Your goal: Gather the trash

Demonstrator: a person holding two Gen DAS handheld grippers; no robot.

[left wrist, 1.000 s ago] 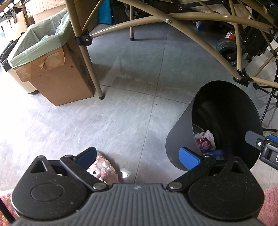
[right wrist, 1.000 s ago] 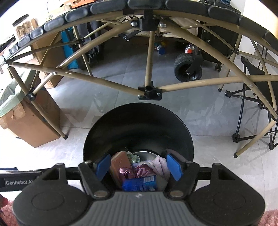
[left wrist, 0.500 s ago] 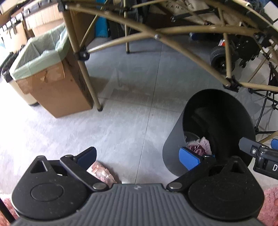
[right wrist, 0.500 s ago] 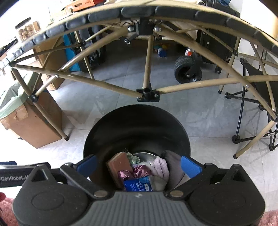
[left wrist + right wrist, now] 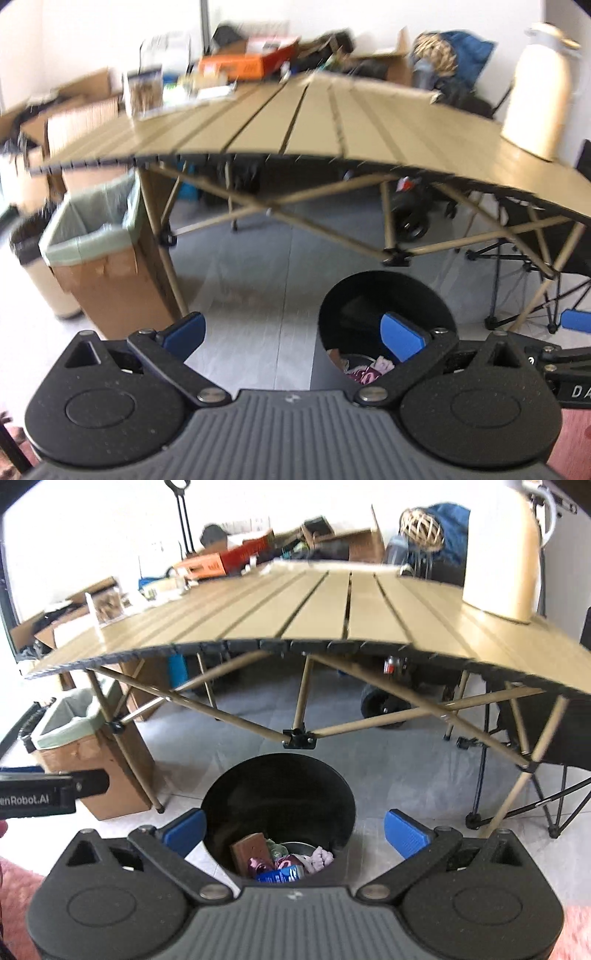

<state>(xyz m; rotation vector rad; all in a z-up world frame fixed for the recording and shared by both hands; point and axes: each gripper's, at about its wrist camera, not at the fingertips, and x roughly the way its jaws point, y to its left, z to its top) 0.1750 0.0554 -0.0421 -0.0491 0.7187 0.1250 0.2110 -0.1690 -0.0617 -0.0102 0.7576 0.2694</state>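
A black round trash bin [image 5: 277, 786] stands on the grey floor in front of the folding table; it also shows in the left wrist view [image 5: 384, 295]. Inside lie a brown block [image 5: 249, 851], a blue wrapper [image 5: 280, 875] and pink crumpled wrappers [image 5: 319, 858]. My right gripper [image 5: 293, 830] is open and empty, raised above the bin's near rim. My left gripper [image 5: 293, 330] is open and empty, above the floor left of the bin. The pink trash on the floor is out of view.
A tan slatted folding table [image 5: 314, 609] with crossed legs stands ahead, holding a cream jug [image 5: 502, 554] and clutter at the far side. A cardboard box with a green liner [image 5: 99, 251] stands left, a folding chair [image 5: 535, 775] right. Pink rug [image 5: 576, 930] lies under me.
Both grippers have risen and tilted up, so the tabletop now shows. The right gripper's jaws opened wider. The pink trash by the left gripper dropped out of view.
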